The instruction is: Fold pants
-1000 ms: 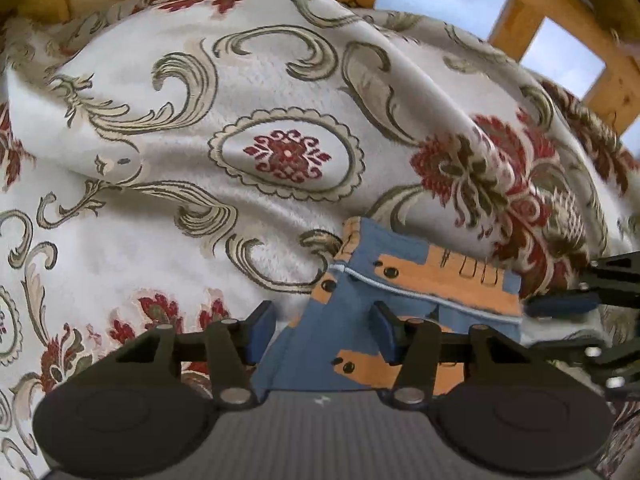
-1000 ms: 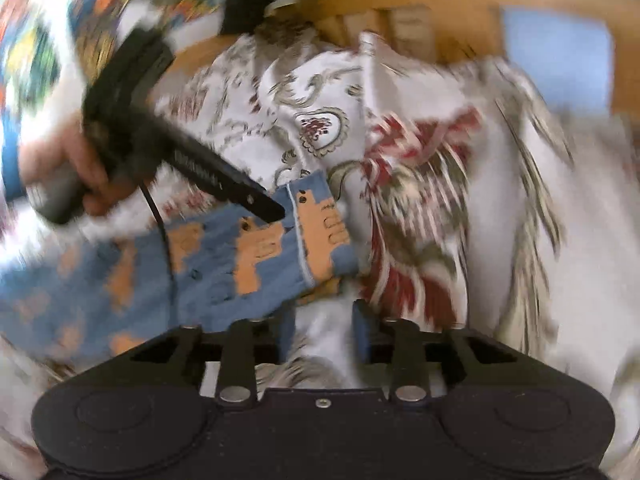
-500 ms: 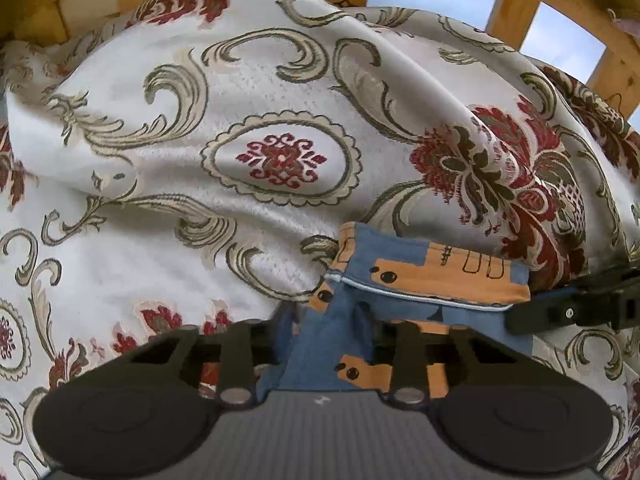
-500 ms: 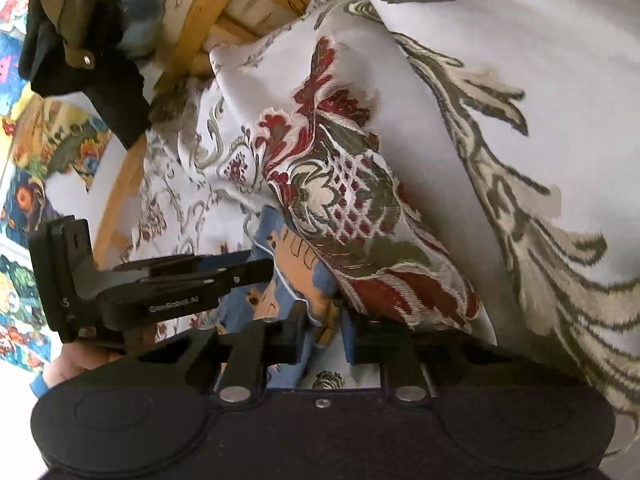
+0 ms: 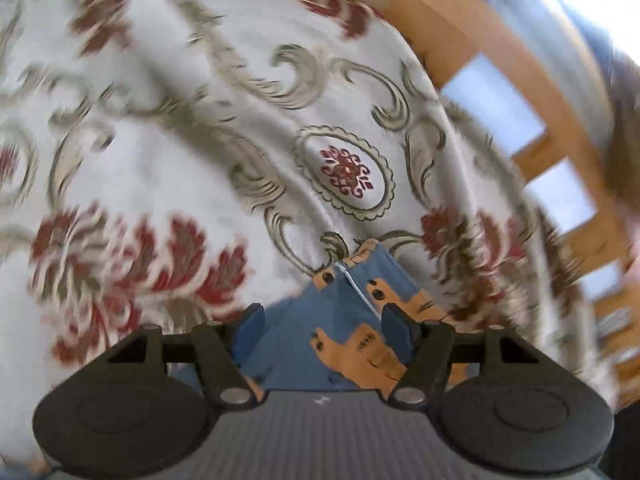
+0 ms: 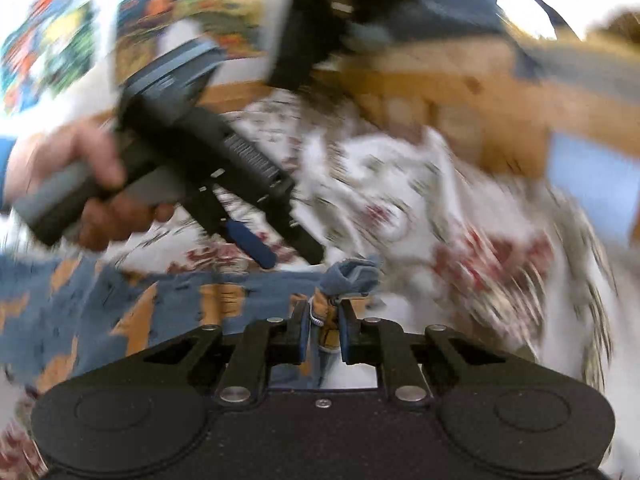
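— Blue cotton with orange patches, that's the pants (image 5: 344, 320), yes? Where do they sit on your screens?

— Low and central in my left wrist view, lying on the cream brocade cover (image 5: 172, 152) with its red flowers and olive scrolls. Going left to right there: blurred flower pattern on the left, then the oval medallion above the pants, then the wooden frame (image 5: 532, 92) of the furniture curving down the right side, with pale blue showing through its slats.

— And the left gripper?

— My left gripper (image 5: 324, 320) has its blue pads spread wide, one on each side of the folded pants edge. The cloth lies in the gap, but neither pad presses on it, so I call it released.

— What does the right wrist camera give you?

— Much motion blur. At far left I see the person's hand (image 6: 76, 184) wrapped around the grey handle of the left gripper (image 6: 288, 254), which slants down toward the middle of the picture, its fingers apart above the cloth. Below it the pants (image 6: 132, 308) stretch across the lower left as a long blue and orange band. In the centre my right gripper (image 6: 323, 338) is clenched on a bunched corner of the pants, and a tuft of blue fabric sticks up just past the fingertips. To the right of that, the brocade cover rises in folds, and the wooden frame runs across the top right.
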Motion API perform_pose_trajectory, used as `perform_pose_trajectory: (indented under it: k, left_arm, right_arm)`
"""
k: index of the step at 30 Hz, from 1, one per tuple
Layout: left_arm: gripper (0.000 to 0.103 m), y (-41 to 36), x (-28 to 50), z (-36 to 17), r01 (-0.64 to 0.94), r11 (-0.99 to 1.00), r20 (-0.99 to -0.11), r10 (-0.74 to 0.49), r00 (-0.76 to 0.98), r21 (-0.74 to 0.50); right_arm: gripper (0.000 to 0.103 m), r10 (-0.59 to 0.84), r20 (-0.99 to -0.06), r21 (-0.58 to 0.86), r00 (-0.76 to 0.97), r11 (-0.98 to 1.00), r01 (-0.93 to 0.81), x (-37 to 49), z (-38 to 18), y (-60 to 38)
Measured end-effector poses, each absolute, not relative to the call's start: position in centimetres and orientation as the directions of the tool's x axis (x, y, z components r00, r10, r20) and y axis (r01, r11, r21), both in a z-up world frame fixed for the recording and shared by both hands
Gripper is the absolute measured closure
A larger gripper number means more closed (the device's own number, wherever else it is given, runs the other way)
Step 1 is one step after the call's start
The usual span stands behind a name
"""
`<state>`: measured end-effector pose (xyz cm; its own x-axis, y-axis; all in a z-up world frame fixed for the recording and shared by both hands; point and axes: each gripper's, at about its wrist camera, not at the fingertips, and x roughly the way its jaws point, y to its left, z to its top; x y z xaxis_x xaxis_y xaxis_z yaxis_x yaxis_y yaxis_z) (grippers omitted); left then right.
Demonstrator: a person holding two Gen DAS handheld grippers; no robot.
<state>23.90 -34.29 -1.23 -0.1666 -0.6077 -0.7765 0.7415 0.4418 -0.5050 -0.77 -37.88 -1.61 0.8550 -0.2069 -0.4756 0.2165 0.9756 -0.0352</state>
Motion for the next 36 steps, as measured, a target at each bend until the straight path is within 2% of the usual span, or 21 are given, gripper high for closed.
perform_pose_trajectory:
  k: [3, 6, 12, 14, 17, 19, 22, 26, 32, 35, 36]
  left_arm:
    - [0.032, -31.3, 24.9, -1.3, 0.635, 0.444, -0.711, -0.659, -0.246, -0.632]
    - [0.025, -27.7, 25.6, -1.9, 0.527, 0.426, -0.628, -0.721, -0.294, -0.735]
    - [0.02, -21.0, 26.0, -5.2, 0.353, 0.392, -0.498, -0.818, -0.289, -0.849]
    - [0.021, -19.1, 25.7, -6.9, 0.298, 0.411, -0.489, -0.83, -0.268, -0.862]
    - [0.043, -18.1, 25.2, -8.5, 0.287, 0.449, -0.513, -0.832, -0.212, -0.847]
    - [0.067, -18.1, 24.9, -8.7, 0.31, 0.484, -0.55, -0.818, -0.172, -0.818]
    - [0.086, -17.5, 24.7, -8.5, 0.324, 0.507, -0.566, -0.816, -0.117, -0.799]
    - [0.091, -16.9, 24.3, -7.3, 0.357, 0.517, -0.568, -0.821, -0.049, -0.778]
    - [0.092, -15.2, 23.4, -4.2, 0.427, 0.531, -0.584, -0.812, 0.009, -0.732]
    - [0.092, -13.5, 23.6, -3.7, 0.411, 0.569, -0.612, -0.79, 0.034, -0.712]
    - [0.092, -13.1, 23.9, -3.8, 0.398, 0.585, -0.625, -0.78, 0.038, -0.706]
  right_arm:
    - [0.087, -0.191, -0.454, -0.196, 0.87, 0.974, 0.112, 0.1, -1.4, -34.6]
    - [0.087, -0.147, -0.456, -0.355, 0.878, 0.934, -0.029, 0.9, -1.8, -30.8]
    - [0.087, -0.043, -0.508, -0.499, 0.86, 0.829, -0.254, 0.2, -3.6, -25.0]
    - [0.087, -0.02, -0.53, -0.503, 0.848, 0.813, -0.295, 0.0, -4.2, -24.0]
    - [0.087, -0.012, -0.553, -0.503, 0.833, 0.802, -0.323, -0.4, -5.0, -23.3]
    - [0.087, -0.015, -0.563, -0.496, 0.826, 0.806, -0.323, -0.2, -5.3, -23.3]
    - [0.087, -0.015, -0.576, -0.466, 0.817, 0.827, -0.314, 0.3, -5.4, -23.6]
    - [0.087, 0.001, -0.568, -0.45, 0.823, 0.837, -0.312, 0.4, -5.4, -23.3]
    - [0.096, 0.074, -0.537, -0.439, 0.84, 0.826, -0.353, -0.3, -4.9, -21.5]
    - [0.096, 0.079, -0.527, -0.453, 0.846, 0.816, -0.358, -0.6, -4.7, -20.3]
    - [0.089, 0.078, -0.528, -0.457, 0.846, 0.813, -0.36, -0.5, -4.7, -20.1]
